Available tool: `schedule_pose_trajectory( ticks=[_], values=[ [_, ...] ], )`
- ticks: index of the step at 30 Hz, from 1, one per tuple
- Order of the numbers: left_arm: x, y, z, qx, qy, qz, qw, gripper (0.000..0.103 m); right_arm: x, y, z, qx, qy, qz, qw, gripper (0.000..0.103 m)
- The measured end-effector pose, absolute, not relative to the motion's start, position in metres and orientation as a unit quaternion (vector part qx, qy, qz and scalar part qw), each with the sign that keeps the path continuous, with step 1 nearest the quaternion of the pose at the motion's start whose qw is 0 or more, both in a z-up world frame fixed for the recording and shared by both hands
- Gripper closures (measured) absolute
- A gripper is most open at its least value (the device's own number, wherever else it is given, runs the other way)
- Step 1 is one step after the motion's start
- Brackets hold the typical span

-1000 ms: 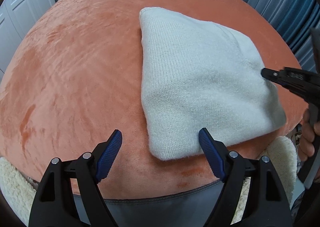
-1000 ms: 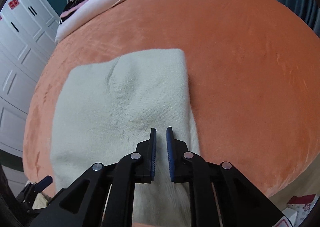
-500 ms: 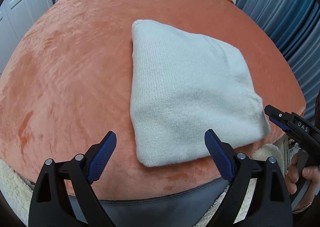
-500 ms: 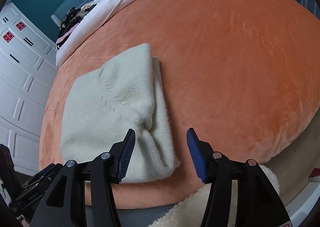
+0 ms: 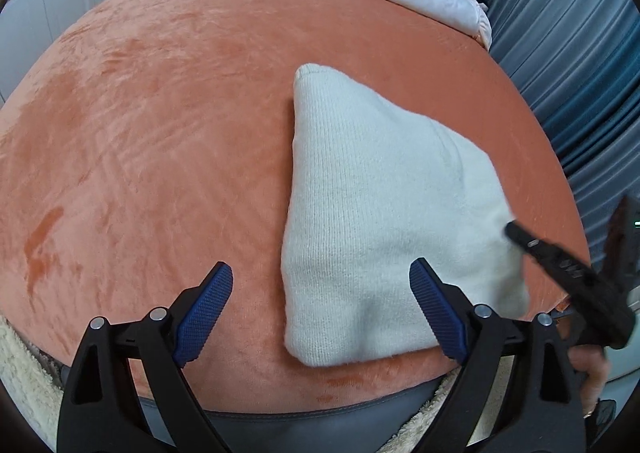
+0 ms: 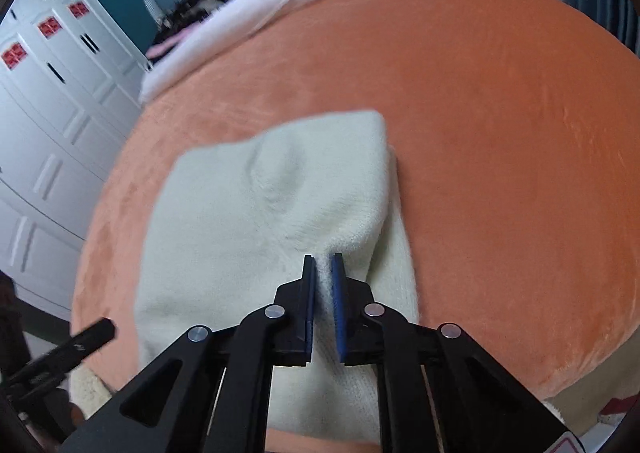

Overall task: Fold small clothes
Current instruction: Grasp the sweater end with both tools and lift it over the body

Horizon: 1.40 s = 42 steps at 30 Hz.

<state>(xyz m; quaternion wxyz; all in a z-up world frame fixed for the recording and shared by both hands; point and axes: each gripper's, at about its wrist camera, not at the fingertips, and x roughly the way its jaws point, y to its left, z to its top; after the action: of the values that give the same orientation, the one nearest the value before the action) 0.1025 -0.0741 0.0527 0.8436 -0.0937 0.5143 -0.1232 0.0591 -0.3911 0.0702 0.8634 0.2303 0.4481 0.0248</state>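
My right gripper [image 6: 323,265] pinches the near edge of the cream knit garment [image 5: 384,221], folded on the orange blanket [image 5: 160,125], to control its top layer. My left gripper [image 5: 320,293] waits wide apart, straddling the near corner.

You have a cream knitted garment [image 5: 384,213] folded into a thick, rough square, lying right of centre in the frame, its near right edge bunched upward.

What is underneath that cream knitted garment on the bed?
The cream knitted garment lies on an orange plush blanket, which shows all around it. The right gripper pinches its near edge. Anything between its folded layers is covered.
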Motion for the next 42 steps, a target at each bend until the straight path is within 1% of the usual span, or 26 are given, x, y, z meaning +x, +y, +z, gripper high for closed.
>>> schedule_pose_trajectory(
  ticks=[2, 3, 4, 6, 7, 8, 9, 11, 12, 13, 15, 19, 20, 21, 22, 26, 28, 29, 30, 31, 32, 33, 35, 36, 42],
  values=[
    [0.101, -0.076, 0.055, -0.084, 0.507, -0.126, 0.849, 0.015, 0.05, -0.4, 0.089, 0.243, 0.418, 0.022, 0.875, 0.097],
    [0.102, -0.079, 0.055, -0.079, 0.505, -0.129, 0.85, 0.015, 0.047, -0.406, 0.089, 0.248, 0.415, 0.019, 0.875, 0.097],
    [0.102, -0.083, 0.053, -0.075, 0.506, -0.131, 0.849, 0.015, 0.049, -0.411, 0.079, 0.25, 0.427, 0.014, 0.869, 0.097],
    [0.107, -0.091, 0.046, -0.074, 0.515, -0.134, 0.843, 0.015, 0.061, -0.413, 0.036, 0.228, 0.494, 0.002, 0.839, 0.097],
    [0.111, -0.093, 0.044, -0.073, 0.518, -0.138, 0.841, 0.015, 0.063, -0.413, 0.019, 0.219, 0.513, -0.001, 0.83, 0.097],
    [0.114, -0.097, 0.043, -0.068, 0.52, -0.139, 0.84, 0.015, 0.061, -0.414, 0.021, 0.225, 0.503, -0.001, 0.835, 0.096],
    [0.117, -0.098, 0.044, -0.068, 0.518, -0.141, 0.841, 0.015, 0.058, -0.416, 0.03, 0.238, 0.496, 0.007, 0.835, 0.09],
    [0.123, -0.097, 0.046, -0.082, 0.509, -0.143, 0.845, 0.013, 0.054, -0.421, 0.05, 0.252, 0.471, 0.007, 0.845, 0.067],
    [0.128, -0.094, 0.047, -0.096, 0.506, -0.145, 0.845, 0.011, 0.052, -0.422, 0.056, 0.252, 0.457, 0.001, 0.853, 0.038],
    [0.134, -0.092, 0.045, -0.109, 0.506, -0.146, 0.843, 0.01, 0.052, -0.423, 0.06, 0.249, 0.446, -0.001, 0.86, 0.028],
    [0.149, -0.088, 0.036, -0.132, 0.518, -0.146, 0.833, 0.009, 0.057, -0.423, 0.054, 0.244, 0.454, 0.001, 0.857, 0.027],
    [0.178, -0.08, 0.004, -0.188, 0.555, -0.145, 0.798, 0.009, 0.078, -0.422, 0.009, 0.281, 0.515, 0.013, 0.81, 0.026],
    [0.182, -0.08, -0.003, -0.196, 0.563, -0.148, 0.789, 0.008, 0.081, -0.421, 0.002, 0.299, 0.517, 0.02, 0.802, 0.024],
    [0.184, -0.079, -0.01, -0.207, 0.569, -0.152, 0.781, 0.005, 0.078, -0.422, -0.004, 0.318, 0.512, 0.025, 0.797, 0.018],
    [0.186, -0.079, -0.018, -0.225, 0.572, -0.159, 0.773, 0.005, 0.078, -0.422, -0.007, 0.329, 0.505, 0.027, 0.798, 0.016],
    [0.19, -0.084, -0.042, -0.274, 0.585, -0.188, 0.74, 0.005, 0.086, -0.41, -0.017, 0.359, 0.498, 0.053, 0.788, 0.016],
    [0.192, -0.092, -0.04, -0.27, 0.589, -0.196, 0.736, 0.005, 0.091, -0.404, -0.018, 0.355, 0.502, 0.052, 0.787, 0.016],
    [0.193, -0.096, -0.037, -0.257, 0.593, -0.19, 0.739, 0.006, 0.092, -0.402, -0.017, 0.354, 0.501, 0.05, 0.788, 0.02],
    [0.191, -0.1, -0.03, -0.242, 0.592, -0.181, 0.747, 0.011, 0.092, -0.4, -0.015, 0.355, 0.498, 0.051, 0.789, 0.034],
    [0.19, -0.104, -0.024, -0.229, 0.59, -0.176, 0.754, 0.014, 0.091, -0.4, -0.012, 0.354, 0.494, 0.047, 0.793, 0.05],
    [0.187, -0.109, -0.015, -0.208, 0.586, -0.174, 0.763, 0.019, 0.089, -0.401, -0.007, 0.356, 0.487, 0.047, 0.797, 0.059],
    [0.183, -0.114, -0.005, -0.187, 0.58, -0.175, 0.773, 0.024, 0.085, -0.401, -0.001, 0.363, 0.478, 0.05, 0.799, 0.065],
    [0.177, -0.121, 0.014, -0.16, 0.568, -0.185, 0.786, 0.031, 0.078, -0.4, 0.014, 0.363, 0.46, 0.052, 0.808, 0.067],
    [0.174, -0.125, 0.024, -0.15, 0.562, -0.191, 0.79, 0.033, 0.074, -0.397, 0.024, 0.359, 0.451, 0.053, 0.816, 0.067],
    [0.149, -0.139, 0.079, -0.104, 0.533, -0.224, 0.81, 0.034, 0.029, -0.389, 0.076, 0.341, 0.403, 0.038, 0.849, 0.067]
  ],
)
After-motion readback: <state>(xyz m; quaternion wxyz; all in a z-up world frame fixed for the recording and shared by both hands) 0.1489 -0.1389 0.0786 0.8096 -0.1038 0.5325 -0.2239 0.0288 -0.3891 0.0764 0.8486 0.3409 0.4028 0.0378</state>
